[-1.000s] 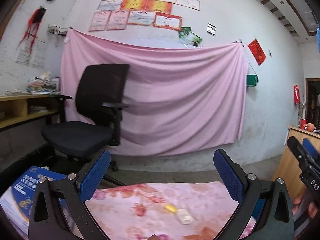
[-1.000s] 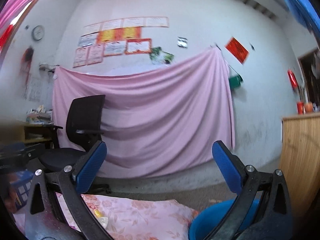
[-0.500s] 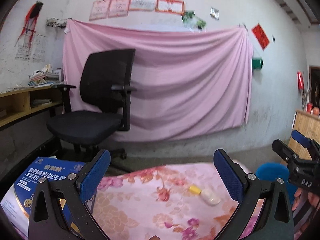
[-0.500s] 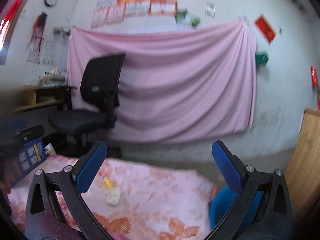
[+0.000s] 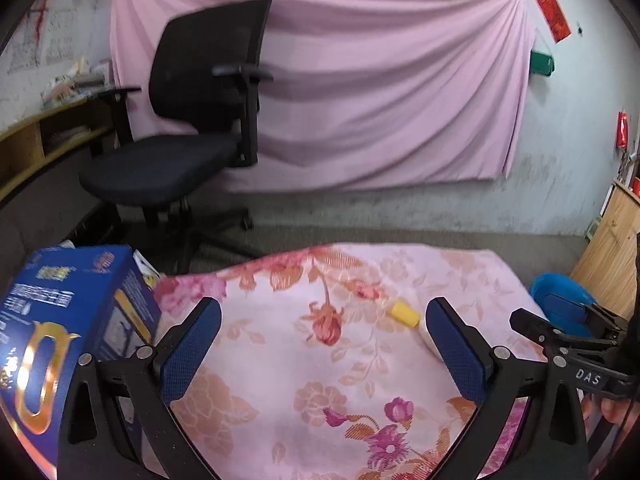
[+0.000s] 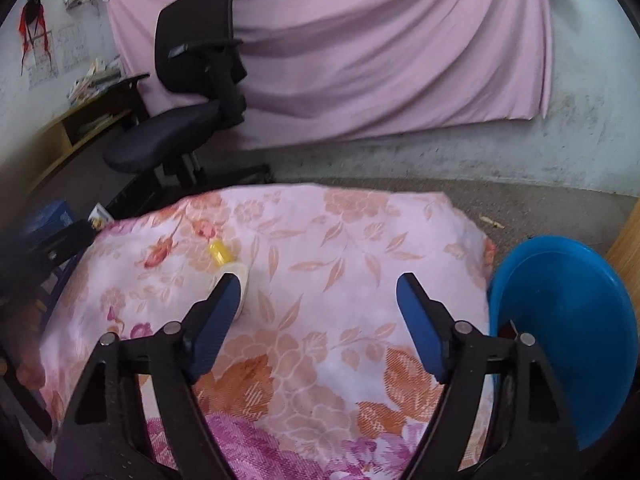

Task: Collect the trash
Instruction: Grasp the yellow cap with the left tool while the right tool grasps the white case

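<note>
pink sheet [image 5: 360,80] draped on whitewashed wall, black office chair [image 5: 192,120], grey floor [image 5: 400,232], wooden shelf [image 5: 36,140] at left

**Makeshift home office or back room**

Looks like a lived-in private room pressed into service as a work corner. Rough, stained whitewashed wall [image 5: 560,184] at 12 o'clock, mostly draped with a pink sheet [image 5: 360,92] pinned at its corners. Black swivel office chair [image 5: 192,120] at 10 o'clock, beside a low wooden shelf [image 5: 44,140] stacked with papers. Bare grey floor [image 5: 400,236] beyond. Nearest, a floral pink cloth [image 6: 340,280] spread over the work surface, household bedding by its pattern. Blue printed carton [image 5: 60,320] at 9 o'clock, blue plastic basin [image 6: 568,320] at 3 o'clock, light wooden cabinet [image 5: 612,248] at 2 o'clock.
</note>
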{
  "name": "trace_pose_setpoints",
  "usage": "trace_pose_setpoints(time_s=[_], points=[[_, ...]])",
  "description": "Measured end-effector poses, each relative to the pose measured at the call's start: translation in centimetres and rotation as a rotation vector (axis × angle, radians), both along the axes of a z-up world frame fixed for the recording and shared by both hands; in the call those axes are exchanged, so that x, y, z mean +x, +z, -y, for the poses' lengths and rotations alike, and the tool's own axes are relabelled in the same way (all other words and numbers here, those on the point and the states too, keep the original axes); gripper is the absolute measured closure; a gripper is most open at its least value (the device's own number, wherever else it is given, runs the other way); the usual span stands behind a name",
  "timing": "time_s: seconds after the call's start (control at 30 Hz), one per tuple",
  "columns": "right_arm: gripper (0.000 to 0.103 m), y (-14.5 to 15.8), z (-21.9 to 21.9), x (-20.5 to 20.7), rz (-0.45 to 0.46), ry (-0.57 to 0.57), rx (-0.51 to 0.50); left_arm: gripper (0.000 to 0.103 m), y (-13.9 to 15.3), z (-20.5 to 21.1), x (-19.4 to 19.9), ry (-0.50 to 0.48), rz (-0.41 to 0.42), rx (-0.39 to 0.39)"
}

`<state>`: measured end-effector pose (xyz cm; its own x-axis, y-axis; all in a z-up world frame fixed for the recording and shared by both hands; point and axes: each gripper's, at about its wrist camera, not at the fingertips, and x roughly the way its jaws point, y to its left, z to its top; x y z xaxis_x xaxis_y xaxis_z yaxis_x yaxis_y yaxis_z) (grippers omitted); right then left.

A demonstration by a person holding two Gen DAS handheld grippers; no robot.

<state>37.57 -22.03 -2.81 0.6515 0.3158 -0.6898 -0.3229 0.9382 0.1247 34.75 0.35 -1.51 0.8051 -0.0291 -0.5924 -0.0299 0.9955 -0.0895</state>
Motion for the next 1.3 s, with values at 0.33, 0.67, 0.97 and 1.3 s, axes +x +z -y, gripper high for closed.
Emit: trace_pose_setpoints(time_s=[0.33, 0.67, 0.97, 1.3], points=[[0.017, -1.3, -3.5, 1.1, -0.117, 0.15, 0.036, 0.063, -1.5, -1.2, 3.8, -0.035, -0.157, -0.04], [0.048, -3.4, -7.0, 2.4, -0.209, 0.219, -0.036, 0.069, -3.5, -2.4, 5.3, -0.034, -0.232, -0.085], [0.048, -2.8, -2.7, 2.9, -0.159, 0.113, -0.089, 0.068, -5.4, 0.6, 7.6, -0.172, -0.297, -0.074], [0.048, -3.4, 1.1, 4.2, -0.23, 0.053, 0.063, 0.059, -6.5, 5.1, 9.7, -0.336, -0.325, 0.008]])
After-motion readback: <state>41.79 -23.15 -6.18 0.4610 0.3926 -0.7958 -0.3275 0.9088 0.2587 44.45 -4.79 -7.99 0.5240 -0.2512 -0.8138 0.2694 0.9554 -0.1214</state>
